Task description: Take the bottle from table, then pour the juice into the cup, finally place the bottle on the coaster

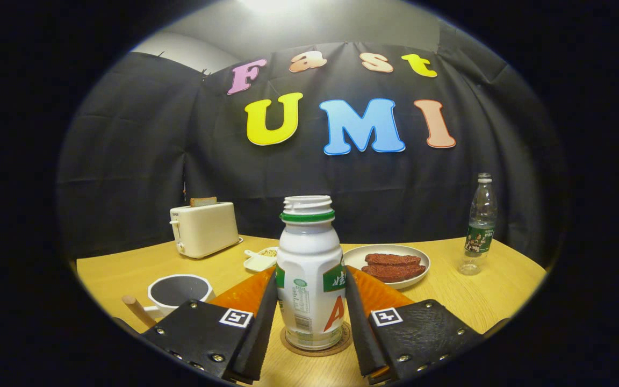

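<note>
The white bottle point(309, 274) stands upright and uncapped on the round coaster point(317, 348), between the jaws, which flank its sides; whether they press on it I cannot tell. On the wooden counter point(503, 301) the cup point(178, 293) sits just left of the gripper point(310, 317)

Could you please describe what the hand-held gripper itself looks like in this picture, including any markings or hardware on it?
The hand-held gripper has two flat, tapering fingers set on edge. Behind each sits a dark, leathery-textured block studded with round metal rivets or screws. Each block carries a small square black-and-white fiducial tag on top. Textured orange wedge-shaped panels lie alongside the fingers. No cables or sleeve are visible.
</note>
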The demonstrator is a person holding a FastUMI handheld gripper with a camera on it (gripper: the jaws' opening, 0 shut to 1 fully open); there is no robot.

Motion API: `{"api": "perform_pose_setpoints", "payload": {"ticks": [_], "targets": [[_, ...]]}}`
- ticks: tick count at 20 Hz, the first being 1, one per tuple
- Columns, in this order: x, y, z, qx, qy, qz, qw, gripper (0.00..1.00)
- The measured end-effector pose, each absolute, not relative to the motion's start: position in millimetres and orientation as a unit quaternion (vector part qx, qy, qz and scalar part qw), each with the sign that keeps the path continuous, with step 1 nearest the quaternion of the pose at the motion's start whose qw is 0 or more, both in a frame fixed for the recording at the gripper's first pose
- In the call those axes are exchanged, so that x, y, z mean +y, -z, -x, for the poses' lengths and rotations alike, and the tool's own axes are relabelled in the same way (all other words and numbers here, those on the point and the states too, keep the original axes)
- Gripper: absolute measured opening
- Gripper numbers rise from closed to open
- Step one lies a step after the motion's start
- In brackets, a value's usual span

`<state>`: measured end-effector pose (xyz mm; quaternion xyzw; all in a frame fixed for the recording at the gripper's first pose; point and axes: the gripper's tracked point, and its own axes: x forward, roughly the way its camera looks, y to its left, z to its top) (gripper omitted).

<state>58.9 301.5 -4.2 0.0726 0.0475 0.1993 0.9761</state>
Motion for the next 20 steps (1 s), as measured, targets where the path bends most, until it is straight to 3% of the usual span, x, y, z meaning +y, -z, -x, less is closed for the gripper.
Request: {"api": "perform_pose_setpoints", "payload": {"ticks": [13, 18, 20], "targets": [[300, 2, -61, 0.029, -0.181, -0.074, 0.98, 0.67], [304, 24, -56, 0.067, -0.181, -0.041, 0.98, 0.73], [301, 25, -57, 0.064, -0.175, -0.046, 0.981, 0.84]]}}
